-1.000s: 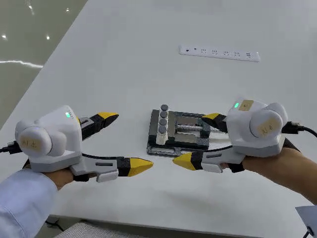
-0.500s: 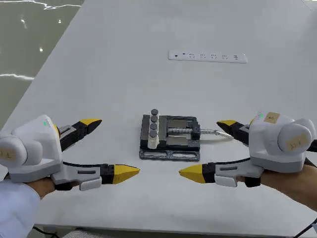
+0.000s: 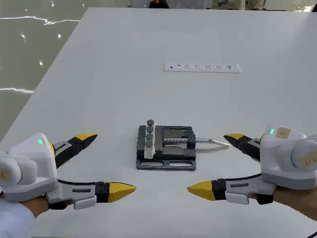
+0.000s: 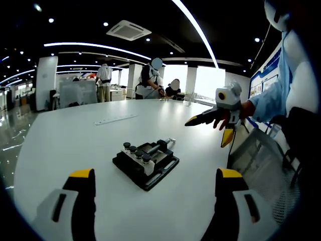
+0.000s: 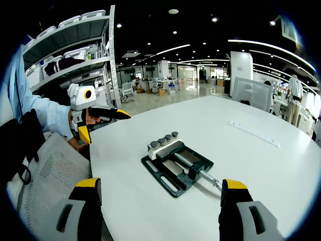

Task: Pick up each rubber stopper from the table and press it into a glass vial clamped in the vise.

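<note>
The left gripper (image 3: 108, 162) and right gripper (image 3: 214, 162) are held low over the near edge of the table (image 3: 124, 74). They sit on either side of the vise (image 3: 171, 151), with their tips pointing inward. Each has its jaws spread wide and holds nothing. Four dark stoppers (image 3: 149, 137) sit in a row on pale vials (image 3: 148, 153) at the vise's left end. A power strip (image 3: 202, 67) lies farther back. The marks on the right gripper's sticker (image 3: 283, 132) are too small to read.
</note>
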`<state>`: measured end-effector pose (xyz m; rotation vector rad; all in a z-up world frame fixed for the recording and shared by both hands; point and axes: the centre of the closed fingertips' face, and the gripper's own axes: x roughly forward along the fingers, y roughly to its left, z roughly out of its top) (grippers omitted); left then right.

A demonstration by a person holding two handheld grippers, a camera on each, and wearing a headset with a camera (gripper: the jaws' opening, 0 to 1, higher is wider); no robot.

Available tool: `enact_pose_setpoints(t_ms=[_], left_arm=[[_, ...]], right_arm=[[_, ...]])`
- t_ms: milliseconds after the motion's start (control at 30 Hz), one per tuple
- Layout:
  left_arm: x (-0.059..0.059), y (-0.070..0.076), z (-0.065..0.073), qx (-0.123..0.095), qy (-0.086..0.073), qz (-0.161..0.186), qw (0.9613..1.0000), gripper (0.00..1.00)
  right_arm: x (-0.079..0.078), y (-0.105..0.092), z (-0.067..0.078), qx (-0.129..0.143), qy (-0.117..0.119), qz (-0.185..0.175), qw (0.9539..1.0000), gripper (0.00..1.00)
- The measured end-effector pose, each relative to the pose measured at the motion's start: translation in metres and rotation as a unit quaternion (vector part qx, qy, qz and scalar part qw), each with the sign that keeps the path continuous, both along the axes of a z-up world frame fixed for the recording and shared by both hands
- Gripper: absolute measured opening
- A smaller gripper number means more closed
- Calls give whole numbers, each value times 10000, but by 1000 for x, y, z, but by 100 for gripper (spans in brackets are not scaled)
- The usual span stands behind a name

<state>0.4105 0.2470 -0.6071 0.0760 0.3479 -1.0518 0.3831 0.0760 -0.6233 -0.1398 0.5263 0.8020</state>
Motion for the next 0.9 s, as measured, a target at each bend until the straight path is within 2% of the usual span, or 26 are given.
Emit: enact_pose_setpoints(t_ms=[900], left_arm=[[-2,8,0,-30,35,174,9998,99]], right_arm=[[-4,-6,-4,-133,5,-45,9999,99]])
